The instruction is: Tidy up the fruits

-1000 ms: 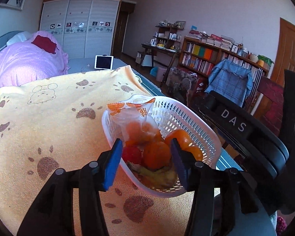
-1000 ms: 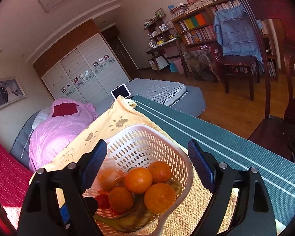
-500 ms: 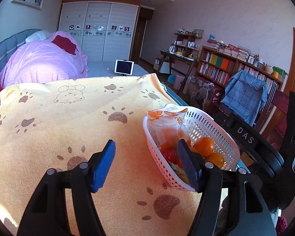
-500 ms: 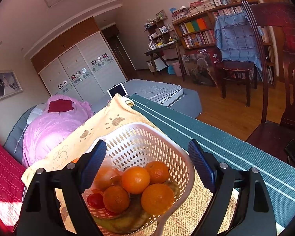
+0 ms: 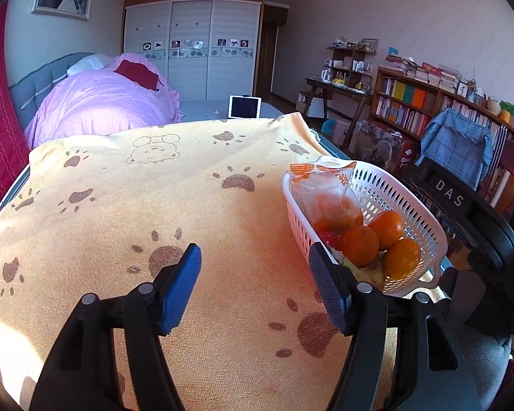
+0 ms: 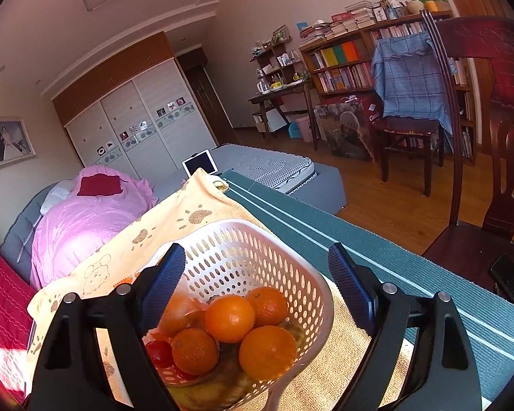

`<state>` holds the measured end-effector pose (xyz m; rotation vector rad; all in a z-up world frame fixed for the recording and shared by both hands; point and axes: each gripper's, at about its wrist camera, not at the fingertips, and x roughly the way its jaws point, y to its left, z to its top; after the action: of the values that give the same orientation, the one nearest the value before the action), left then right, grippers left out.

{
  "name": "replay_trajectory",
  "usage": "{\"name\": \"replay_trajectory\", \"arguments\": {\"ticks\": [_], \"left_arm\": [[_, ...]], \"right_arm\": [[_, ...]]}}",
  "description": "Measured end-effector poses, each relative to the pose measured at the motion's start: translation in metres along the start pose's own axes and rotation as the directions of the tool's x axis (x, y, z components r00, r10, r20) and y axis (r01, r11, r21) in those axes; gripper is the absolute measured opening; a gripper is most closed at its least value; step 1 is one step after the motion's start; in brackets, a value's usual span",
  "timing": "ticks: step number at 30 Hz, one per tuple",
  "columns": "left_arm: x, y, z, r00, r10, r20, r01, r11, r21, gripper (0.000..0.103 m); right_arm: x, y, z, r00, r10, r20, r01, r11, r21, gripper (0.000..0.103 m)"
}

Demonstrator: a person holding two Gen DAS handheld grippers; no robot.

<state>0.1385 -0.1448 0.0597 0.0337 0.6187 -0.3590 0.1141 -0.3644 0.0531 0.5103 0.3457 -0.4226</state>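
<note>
White basket (image 5: 399,202) sits on paw-print towel (image 5: 154,205), right of left tool (image 5: 255,282). Inside: oranges (image 6: 229,318), a red fruit, a printed orange bag (image 5: 329,193), text unreadable. Left tool's jaws just opened partway, nothing between. Right tool (image 6: 257,287) wide, empty, over basket; its body reads "DAS". Box by bookshelf reads "Classic" (image 6: 374,116).
</note>
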Motion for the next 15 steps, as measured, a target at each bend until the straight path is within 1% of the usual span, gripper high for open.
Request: {"name": "replay_trajectory", "arguments": {"ticks": [4,7,9,10,11,13,15], "left_arm": [[0.0,0.006,-0.004,1.0,0.018,-0.008,-0.018,1.0,-0.012,0.066],[-0.001,0.01,-0.002,1.0,0.03,-0.001,-0.03,0.999,-0.029,0.077],[-0.002,0.011,-0.001,0.999,0.047,0.013,-0.046,0.999,-0.026,0.079],[-0.003,0.011,-0.001,0.999,0.05,0.017,-0.05,0.998,-0.025,0.082],[-0.004,0.011,-0.001,0.998,0.051,0.021,-0.05,0.998,-0.024,0.087],[-0.006,0.012,0.0,0.998,0.059,0.034,-0.058,0.998,-0.023,0.09],[-0.008,0.013,0.001,0.996,0.079,0.047,-0.078,0.997,-0.017,0.093]], "right_arm": [[-0.001,0.005,-0.003,1.0,-0.004,0.007,0.004,1.0,-0.017,0.087],[-0.002,0.006,-0.004,1.0,-0.004,0.013,0.005,1.0,-0.023,0.087],[-0.004,0.007,-0.005,1.0,-0.004,0.019,0.005,0.999,-0.034,0.087],[-0.006,0.008,-0.006,1.0,-0.006,0.023,0.007,0.999,-0.041,0.087],[-0.008,0.01,-0.007,1.0,-0.005,0.026,0.007,0.999,-0.052,0.087],[-0.012,0.012,-0.01,0.999,-0.004,0.032,0.006,0.997,-0.074,0.093],[-0.016,0.015,-0.012,0.999,-0.004,0.038,0.008,0.995,-0.102,0.094]]}}
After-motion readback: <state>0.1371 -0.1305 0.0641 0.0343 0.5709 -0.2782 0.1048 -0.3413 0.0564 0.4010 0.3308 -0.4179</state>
